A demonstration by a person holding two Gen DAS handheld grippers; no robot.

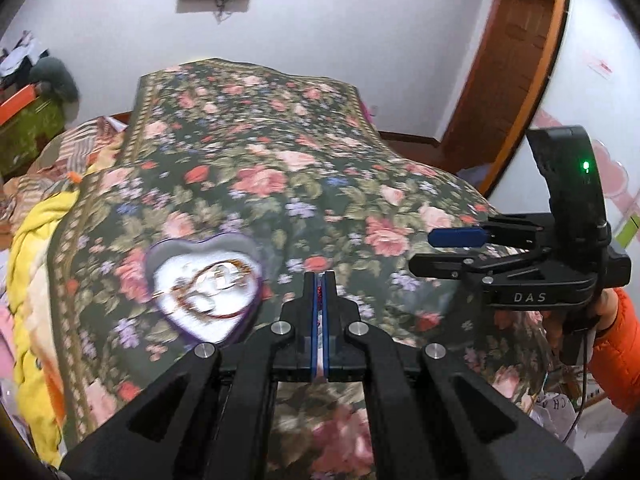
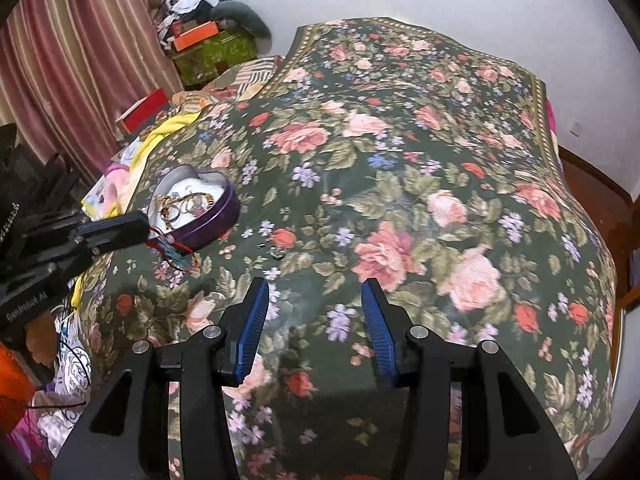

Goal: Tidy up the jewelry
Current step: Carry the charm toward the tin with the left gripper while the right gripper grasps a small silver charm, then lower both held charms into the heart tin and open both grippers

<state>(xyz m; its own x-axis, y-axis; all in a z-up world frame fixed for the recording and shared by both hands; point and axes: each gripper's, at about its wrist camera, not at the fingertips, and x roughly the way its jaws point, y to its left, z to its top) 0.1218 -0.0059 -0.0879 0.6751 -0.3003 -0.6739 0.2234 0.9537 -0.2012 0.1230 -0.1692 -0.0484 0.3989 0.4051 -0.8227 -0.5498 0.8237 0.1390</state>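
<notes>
A heart-shaped purple tin (image 1: 256, 300) (image 2: 224, 216) lies on the floral bedspread and holds several gold and silver rings and bracelets (image 2: 180, 204). My left gripper (image 1: 319, 280) is shut on a red string bracelet (image 2: 176, 252) with a teal charm, which hangs beside the tin's near rim in the right wrist view. The left gripper also shows in the right wrist view (image 2: 140, 224). My right gripper (image 2: 316, 296) is open and empty above the bedspread; it shows in the left wrist view (image 1: 428, 252) at the right. A small silver piece (image 2: 277, 254) lies on the bedspread near the tin.
The floral bedspread (image 2: 400, 160) covers the whole bed. Yellow and striped bedding (image 1: 36, 240) is bunched at the left edge. Boxes and clothes (image 2: 204, 40) are piled by the striped curtain (image 2: 80, 40). A wooden door frame (image 1: 520, 60) stands at the right.
</notes>
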